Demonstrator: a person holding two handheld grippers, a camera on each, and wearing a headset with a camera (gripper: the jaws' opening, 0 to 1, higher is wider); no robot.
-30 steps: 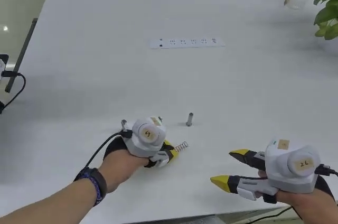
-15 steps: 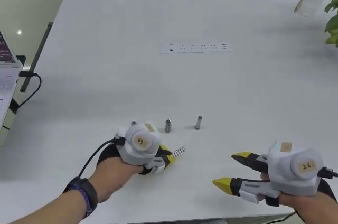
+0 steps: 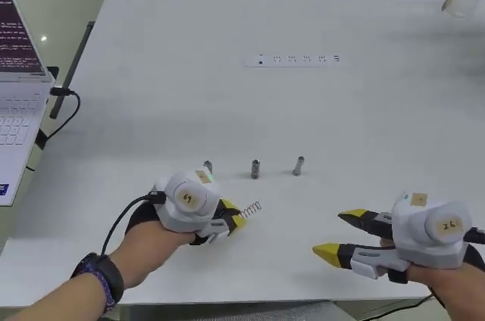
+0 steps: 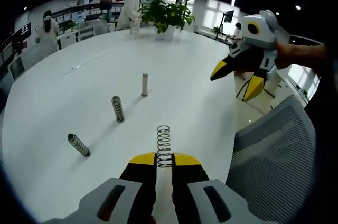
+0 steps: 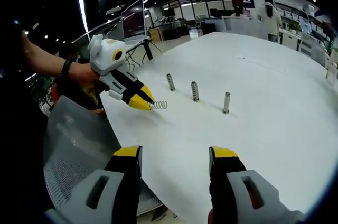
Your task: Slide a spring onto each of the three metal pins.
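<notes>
White bench (image 3: 364, 109), broad room beyond pins (image 3: 255, 169); left tool (image 3: 236, 219) tight on spring (image 3: 251, 208), right tool (image 3: 330, 233) wide near front edge.

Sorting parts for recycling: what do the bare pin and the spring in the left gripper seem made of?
The bare pin: probably steel, smooth grey cylinder with a dull sheen. The spring in the left gripper: likely thin steel wire, shiny silver coils.

Near pin (image 4: 79, 145), middle pin (image 4: 117, 109) sprung; far pin (image 4: 144, 84) bare (upright); spare spring (image 4: 163, 146) clamped.
</notes>
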